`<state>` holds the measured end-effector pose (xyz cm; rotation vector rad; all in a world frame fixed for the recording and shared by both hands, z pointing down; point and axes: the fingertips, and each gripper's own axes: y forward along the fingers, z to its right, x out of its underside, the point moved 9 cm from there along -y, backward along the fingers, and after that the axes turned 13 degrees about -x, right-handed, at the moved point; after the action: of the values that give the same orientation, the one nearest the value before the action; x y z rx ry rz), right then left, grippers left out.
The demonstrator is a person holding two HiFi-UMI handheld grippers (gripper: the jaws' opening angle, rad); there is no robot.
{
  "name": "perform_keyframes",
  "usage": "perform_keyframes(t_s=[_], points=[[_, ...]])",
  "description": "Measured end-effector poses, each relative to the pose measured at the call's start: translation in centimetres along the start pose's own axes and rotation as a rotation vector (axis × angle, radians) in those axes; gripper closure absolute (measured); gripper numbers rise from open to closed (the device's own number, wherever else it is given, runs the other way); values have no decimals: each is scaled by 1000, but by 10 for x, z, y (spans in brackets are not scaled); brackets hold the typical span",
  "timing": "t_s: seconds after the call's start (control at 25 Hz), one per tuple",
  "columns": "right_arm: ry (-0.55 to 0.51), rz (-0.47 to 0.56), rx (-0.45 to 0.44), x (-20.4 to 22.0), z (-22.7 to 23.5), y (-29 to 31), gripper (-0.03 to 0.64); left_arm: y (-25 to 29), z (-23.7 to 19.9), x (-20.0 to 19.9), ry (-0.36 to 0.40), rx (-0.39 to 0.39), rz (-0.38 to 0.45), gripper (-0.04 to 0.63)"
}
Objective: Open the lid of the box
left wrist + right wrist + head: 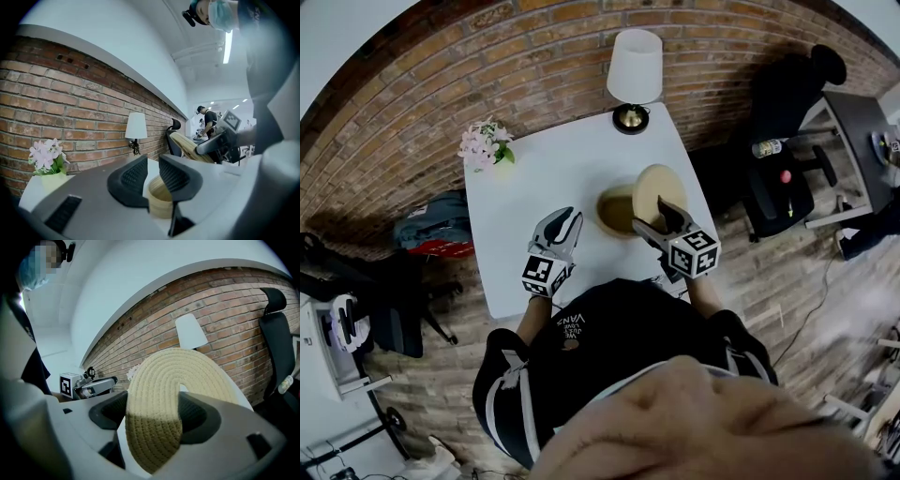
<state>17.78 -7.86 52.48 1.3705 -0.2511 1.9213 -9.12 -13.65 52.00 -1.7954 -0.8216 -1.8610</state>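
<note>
Two tongs in use, one loaded. My right tongs (659,221) are clamped on the round cream coiled-rope lid (159,394), one pad on each face near its edge. I grip there because the lid is thin and flat, and the edge is the only part the pads can pinch. The lid stands tilted on edge over the right side of the round tan woven box (617,211); I cannot tell whether it touches the rim. The box sits open on the right half of the white square table (544,178), so I judge the opening itself done, with the lid not yet set down. My left tongs (564,223) hold nothing: the pads stand a narrow gap apart, raised just left of the box and not touching it. The box walls look soft, and I judge it could slide if nudged. At the far edge stands a white-shaded lamp on a dark base (635,70), and at the far left corner a pot of pale pink flowers (487,142), both well apart from the box. A black office chair (783,103) stands off the table to the right. Bare table left of the box and nearer me looks free for the lid.
</note>
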Motion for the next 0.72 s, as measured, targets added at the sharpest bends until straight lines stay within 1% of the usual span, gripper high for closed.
perform_keyframes(t_s=[0.28, 0.72], points=[[19, 48, 32, 9, -10, -11, 291, -4, 6, -8, 14, 43, 15, 570], [70, 120, 61, 24, -25, -24, 291, -11, 18, -2, 37, 126, -21, 583]])
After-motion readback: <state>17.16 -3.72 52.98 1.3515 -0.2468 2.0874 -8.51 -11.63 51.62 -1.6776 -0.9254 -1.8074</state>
